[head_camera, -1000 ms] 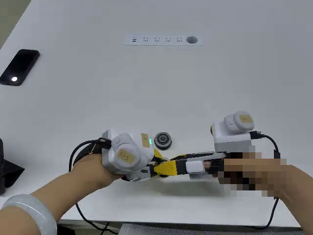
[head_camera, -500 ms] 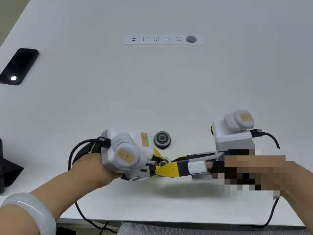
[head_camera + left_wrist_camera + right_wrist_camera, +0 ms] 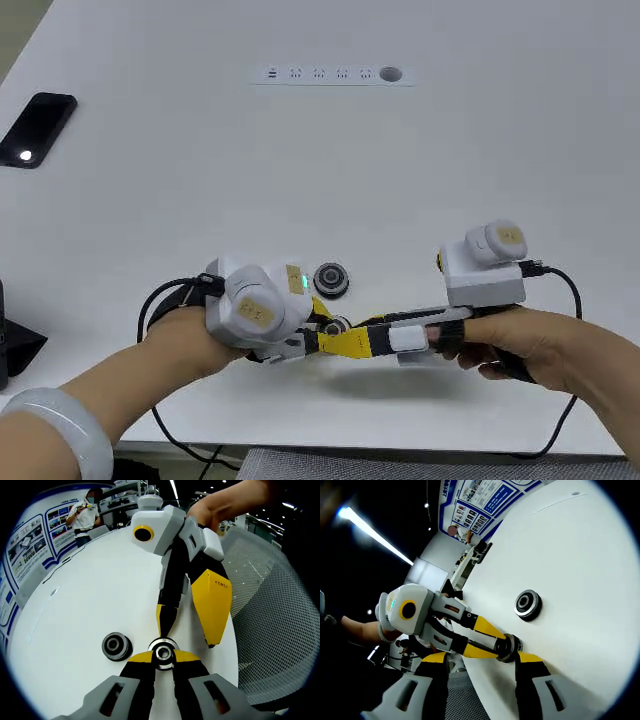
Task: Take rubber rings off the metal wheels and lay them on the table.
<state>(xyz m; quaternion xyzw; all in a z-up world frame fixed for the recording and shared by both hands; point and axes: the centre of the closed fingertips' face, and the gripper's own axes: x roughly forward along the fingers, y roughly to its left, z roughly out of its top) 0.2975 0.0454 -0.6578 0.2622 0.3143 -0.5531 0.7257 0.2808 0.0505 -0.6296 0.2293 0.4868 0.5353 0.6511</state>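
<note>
The left gripper point(image 3: 163, 659) is clamped on a metal wheel point(image 3: 163, 653) at lower centre, probably steadying it. The right gripper point(image 3: 485, 656) straddles it, jaws apart, seemingly to pinch its rubber ring point(image 3: 503, 649). A second wheel point(image 3: 116, 646) lies left on the table point(image 3: 100, 590).

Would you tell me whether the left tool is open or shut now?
Shut. The left tool has its yellow jaw tips closed against both sides of the metal wheel.
</note>
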